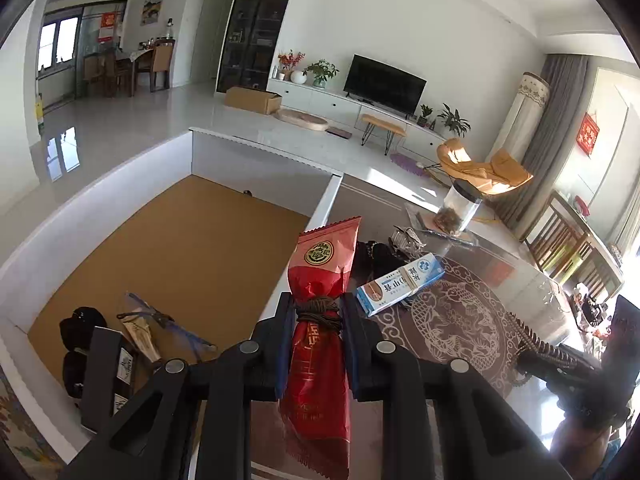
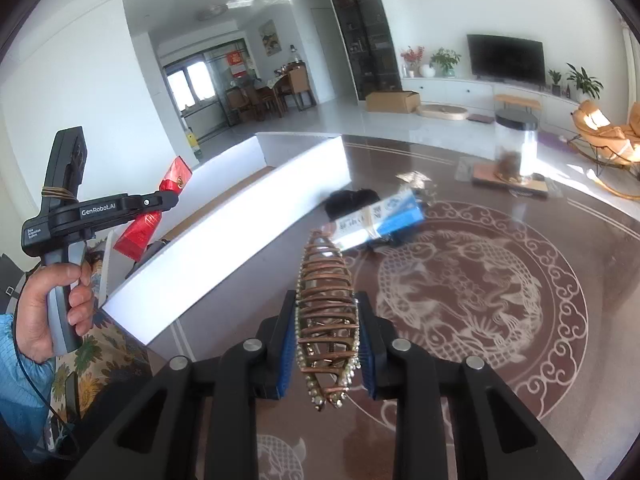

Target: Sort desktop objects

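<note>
Between the blue pads of the left claw (image 1: 316, 312) sits a red snack packet (image 1: 320, 320), pinched at its middle so the foil bunches; a brown cord is wound around it at the pinch. The packet is glossy red with a zigzag-cut top edge, a round gold-and-black emblem near that top and faint gold print lower down, and it stands lengthwise along the fingers, its upper end past their tips. Below and left of this claw lies the white box (image 1: 120, 184) with a cardboard-brown floor, holding a few dark items and a blue-handled piece in its near corner. Just right of the claw, on the table (image 1: 500, 280), a blue-and-white carton (image 1: 400, 282) lies flat beside a black heap.

The right claw (image 2: 326, 320) is closed on a hair clip (image 2: 326, 304), a pointed oval wrapped in copper-coloured wire coils, with a row of small pearly beads along its lower rim. It stands upright between the pads, its tip above them. Beyond it on the dark table, patterned with a pale dragon ring, lie the same carton (image 2: 380, 216) and a clear jar (image 2: 516, 144) with a black lid, further off. To the left, a hand (image 2: 52, 312) holds the left claw's handle above the box wall.
</note>
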Demonstrator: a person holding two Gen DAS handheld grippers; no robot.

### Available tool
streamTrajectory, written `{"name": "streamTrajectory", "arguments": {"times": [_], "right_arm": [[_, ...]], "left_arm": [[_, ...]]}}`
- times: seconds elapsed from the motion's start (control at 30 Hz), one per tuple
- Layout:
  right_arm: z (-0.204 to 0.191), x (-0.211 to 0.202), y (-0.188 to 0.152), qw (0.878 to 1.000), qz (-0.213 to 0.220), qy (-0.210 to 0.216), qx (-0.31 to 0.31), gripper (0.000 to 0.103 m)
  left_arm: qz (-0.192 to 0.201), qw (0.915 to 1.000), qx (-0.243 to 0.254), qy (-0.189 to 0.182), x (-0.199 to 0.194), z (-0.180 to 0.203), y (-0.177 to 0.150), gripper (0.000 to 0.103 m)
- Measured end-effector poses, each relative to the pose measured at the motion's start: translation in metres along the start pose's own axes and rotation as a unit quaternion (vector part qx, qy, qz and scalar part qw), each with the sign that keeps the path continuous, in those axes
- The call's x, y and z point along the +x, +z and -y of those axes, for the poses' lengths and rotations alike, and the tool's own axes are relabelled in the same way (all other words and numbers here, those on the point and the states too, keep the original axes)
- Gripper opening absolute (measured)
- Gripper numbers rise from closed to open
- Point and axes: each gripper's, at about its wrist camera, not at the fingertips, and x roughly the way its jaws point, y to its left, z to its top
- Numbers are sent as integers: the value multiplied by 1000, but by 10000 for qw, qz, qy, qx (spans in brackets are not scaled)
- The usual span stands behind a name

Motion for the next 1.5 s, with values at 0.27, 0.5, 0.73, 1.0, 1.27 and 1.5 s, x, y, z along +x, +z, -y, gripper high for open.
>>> {"name": "streamTrajectory", "arguments": {"times": [0.27,0.5,0.73,1.0,1.27,1.5], "right_arm": [[-142,106,102,9905,-75,1111,-806,28],[-215,229,101,9797,-1171,1186,-1115,36],[-171,226,91,9890,-928,1108,-330,86],[-70,106,44,9990,-61,-107,-419,103],[80,29,-66,9738,-848,-2074,378,103],[112,7,-118,9609,-1115,-2370,903,103]], "left_arm": [[-398,9934,-590,895,9,-116,13,22],[-989,9864,-823,1020,44,-145,-8,29],[-652,9854,-1004,1210,34,-144,-22,59],[344,9977,-373,459,-22,-24,-37,75],[163,9937,863,-692,-3,121,-87,100],[-710,9866,1379,-514,73,157,-145,100]]}}
